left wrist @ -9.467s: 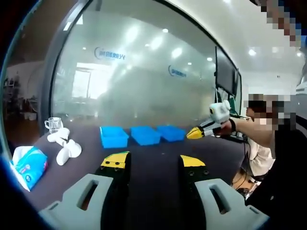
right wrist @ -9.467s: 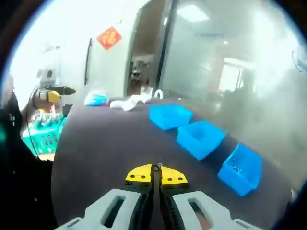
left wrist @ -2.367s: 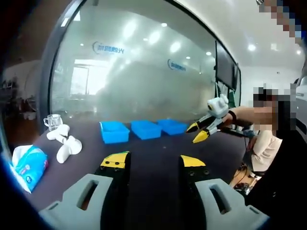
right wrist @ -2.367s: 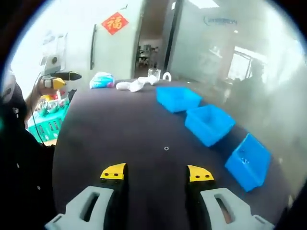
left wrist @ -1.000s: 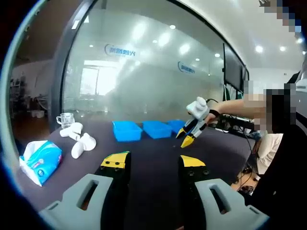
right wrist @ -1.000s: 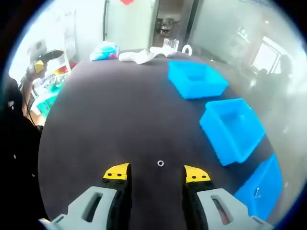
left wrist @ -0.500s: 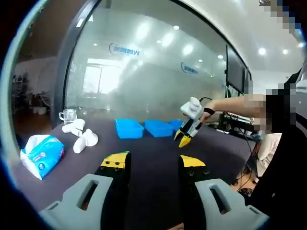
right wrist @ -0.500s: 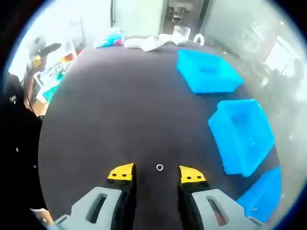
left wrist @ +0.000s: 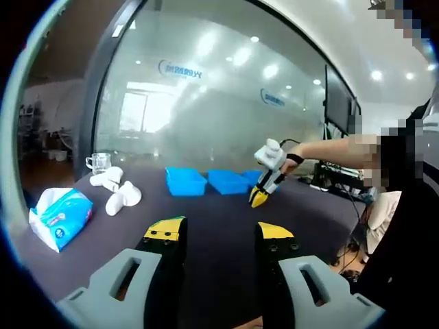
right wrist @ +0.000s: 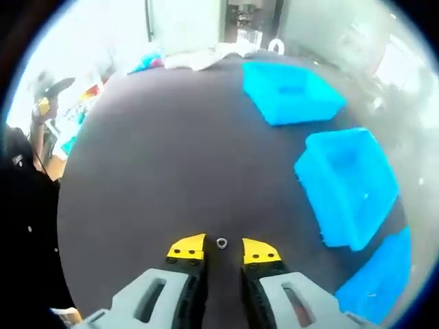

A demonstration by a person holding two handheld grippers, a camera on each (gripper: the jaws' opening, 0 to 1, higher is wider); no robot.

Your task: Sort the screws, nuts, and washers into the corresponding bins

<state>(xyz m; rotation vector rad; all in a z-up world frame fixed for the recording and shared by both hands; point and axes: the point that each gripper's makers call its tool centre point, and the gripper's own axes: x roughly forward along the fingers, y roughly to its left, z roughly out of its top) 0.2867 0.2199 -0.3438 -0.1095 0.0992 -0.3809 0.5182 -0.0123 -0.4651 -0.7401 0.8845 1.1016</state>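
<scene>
Your right claw (right wrist: 222,251) is tipped down over the dark counter (right wrist: 151,151), its yellow-tipped jaws drawn in to a narrow gap but not closed. A small ring-shaped piece, a nut or washer (right wrist: 221,242), lies on the counter right at the mouth of that gap, just ahead of the two tips; it is too small to tell whether either tip touches it. Beyond the claw and off to its right, three blue bins run in a row: the far bin (right wrist: 291,92), the middle bin (right wrist: 352,187) and the near bin (right wrist: 381,281), the last closest to your claw's right side. White crumpled items (right wrist: 206,58) lie at the counter's far edge.

Your left claw (left wrist: 217,236) is held released, jaws well apart, with nothing between them. Ahead of it, your right claw points steeply down at the counter just in front of the bins (left wrist: 185,182). To the left claw's left sit a tissue pack (left wrist: 60,217), white crumpled items and a glass mug (left wrist: 97,163).
</scene>
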